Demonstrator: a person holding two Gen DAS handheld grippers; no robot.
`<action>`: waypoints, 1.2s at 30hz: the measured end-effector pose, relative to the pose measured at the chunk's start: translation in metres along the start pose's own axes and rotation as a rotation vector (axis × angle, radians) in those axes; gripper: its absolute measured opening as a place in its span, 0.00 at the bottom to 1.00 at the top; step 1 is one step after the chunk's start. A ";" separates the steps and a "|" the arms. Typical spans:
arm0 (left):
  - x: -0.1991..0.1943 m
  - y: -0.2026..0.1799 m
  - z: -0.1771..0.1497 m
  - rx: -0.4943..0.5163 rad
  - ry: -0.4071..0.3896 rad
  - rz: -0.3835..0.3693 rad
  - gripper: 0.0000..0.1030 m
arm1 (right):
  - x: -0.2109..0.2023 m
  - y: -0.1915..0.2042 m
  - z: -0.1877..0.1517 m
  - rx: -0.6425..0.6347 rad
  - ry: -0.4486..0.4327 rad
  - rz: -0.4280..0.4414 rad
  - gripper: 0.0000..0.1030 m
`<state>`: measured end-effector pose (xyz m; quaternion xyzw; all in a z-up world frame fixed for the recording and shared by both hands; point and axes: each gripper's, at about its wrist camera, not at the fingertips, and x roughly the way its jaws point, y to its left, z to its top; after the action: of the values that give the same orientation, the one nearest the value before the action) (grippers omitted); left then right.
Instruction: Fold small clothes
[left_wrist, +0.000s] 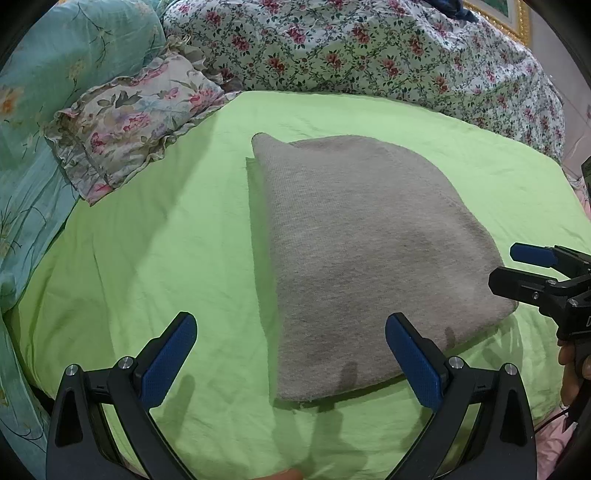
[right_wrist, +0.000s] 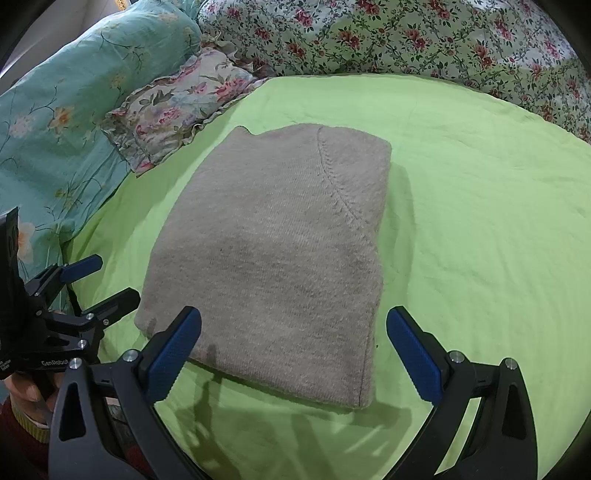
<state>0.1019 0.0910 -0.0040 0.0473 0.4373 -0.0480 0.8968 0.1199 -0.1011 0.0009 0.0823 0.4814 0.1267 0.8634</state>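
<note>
Reporter: Where does the fold stand?

Editor: A grey knit garment (left_wrist: 369, 251) lies folded on the bed's green sheet (left_wrist: 166, 240), near a floral pillow (left_wrist: 133, 125). The left gripper (left_wrist: 291, 354) and right gripper (right_wrist: 293, 350) hover at its near edge, jaws spread, holding nothing. One more fold probably needs both near corners pinched together and lifted evenly.

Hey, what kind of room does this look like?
Probably a bedroom: the folded grey garment lies on a green sheet over what looks like a bed, with a frilled floral pillow and a flowered quilt bunched behind it.
</note>
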 end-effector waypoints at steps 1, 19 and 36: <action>0.000 0.000 0.000 0.001 -0.001 0.000 0.99 | 0.000 -0.001 0.001 0.000 0.000 0.001 0.97; -0.003 -0.006 0.000 0.024 0.001 -0.004 0.99 | -0.002 0.001 -0.004 0.014 0.004 -0.007 0.98; -0.004 -0.006 0.002 0.037 -0.002 -0.008 0.99 | 0.001 -0.001 -0.006 0.013 0.016 -0.006 0.98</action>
<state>0.1007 0.0846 0.0001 0.0621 0.4355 -0.0595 0.8961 0.1153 -0.1012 -0.0036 0.0856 0.4896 0.1215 0.8592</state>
